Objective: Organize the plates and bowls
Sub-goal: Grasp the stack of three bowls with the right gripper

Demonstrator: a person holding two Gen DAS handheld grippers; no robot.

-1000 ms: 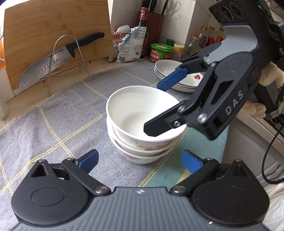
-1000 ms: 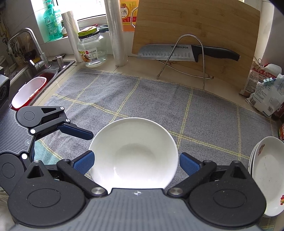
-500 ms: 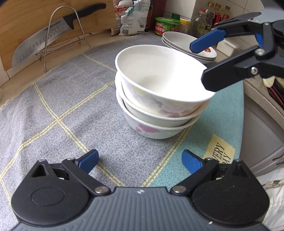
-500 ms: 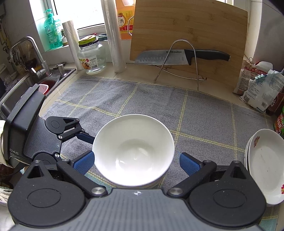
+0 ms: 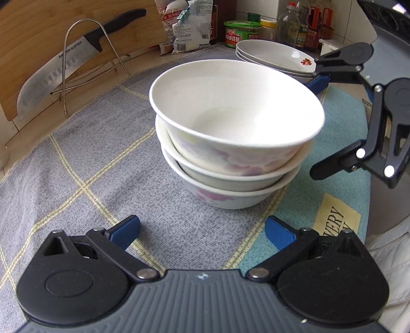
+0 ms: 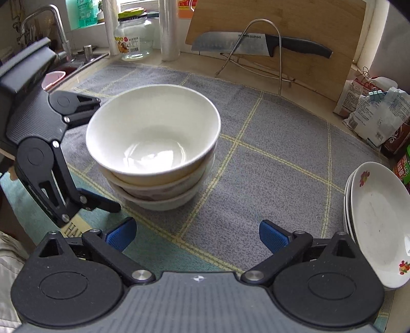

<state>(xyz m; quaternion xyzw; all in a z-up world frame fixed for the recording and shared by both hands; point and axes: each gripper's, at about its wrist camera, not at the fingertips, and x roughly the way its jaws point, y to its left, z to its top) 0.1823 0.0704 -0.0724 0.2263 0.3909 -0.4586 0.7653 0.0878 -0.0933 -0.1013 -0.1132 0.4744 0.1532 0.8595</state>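
A stack of three white bowls with pink flower prints [image 5: 230, 143] stands on the grey checked cloth [image 5: 77, 158]; it also shows in the right wrist view [image 6: 153, 143]. A stack of white plates [image 5: 274, 55] sits behind it, at the right edge in the right wrist view [image 6: 376, 217]. My left gripper [image 5: 202, 229] is open and empty, just short of the bowls; in the right wrist view it [image 6: 102, 151] stands left of them. My right gripper [image 6: 197, 233] is open and empty, drawn back from the bowls; in the left wrist view it [image 5: 316, 128] stands at their right.
A knife [image 6: 256, 42] rests on a wire stand against a wooden cutting board [image 6: 307, 23] at the back. Food bags [image 6: 379, 112], jars and bottles [image 5: 242, 33] line the back right. A glass jar [image 6: 132, 38] and the sink [image 6: 59, 71] are at the left.
The right gripper has let go of the top bowl's rim and drawn back and lower. The left gripper has dropped lower and closer to the bowl stack. The bowls have not moved.
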